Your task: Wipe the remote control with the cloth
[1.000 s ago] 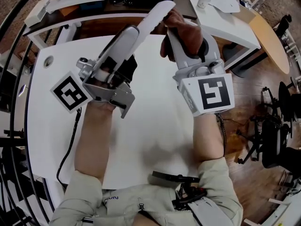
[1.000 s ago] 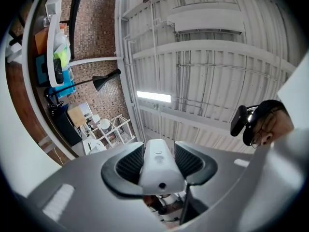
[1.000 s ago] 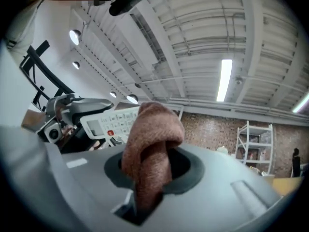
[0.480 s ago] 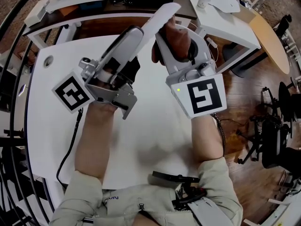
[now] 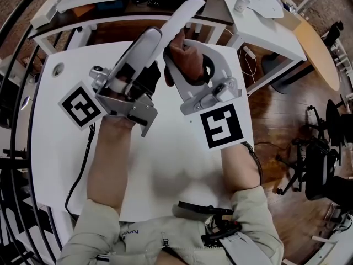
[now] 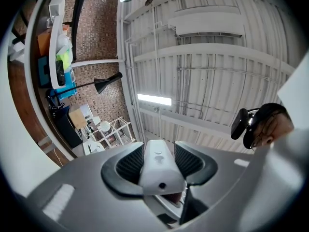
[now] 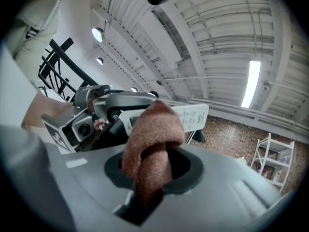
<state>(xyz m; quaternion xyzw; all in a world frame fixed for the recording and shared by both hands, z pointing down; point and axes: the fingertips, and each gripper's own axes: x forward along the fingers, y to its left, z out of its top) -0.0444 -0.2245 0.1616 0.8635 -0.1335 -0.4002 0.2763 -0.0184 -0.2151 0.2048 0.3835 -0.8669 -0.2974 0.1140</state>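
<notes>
Table [image 5: 165,164] sits nearest, under both tools. L gripper [image 6: 159,154] is clamped on the near end of the remote control [image 5: 186,14]. The body juts toward 1 o'clock, clear of the table. R gripper [image 7: 154,164] is clenched on the folded cloth [image 5: 185,62], at 3 o'clock of the remote's shaft (contact probable, not confirmed).

Risks:
- Side load from the wipe may lever the long remote out of its short grip, w/ a drop.
- Drag may pull the cloth wad from its jaws.
</notes>
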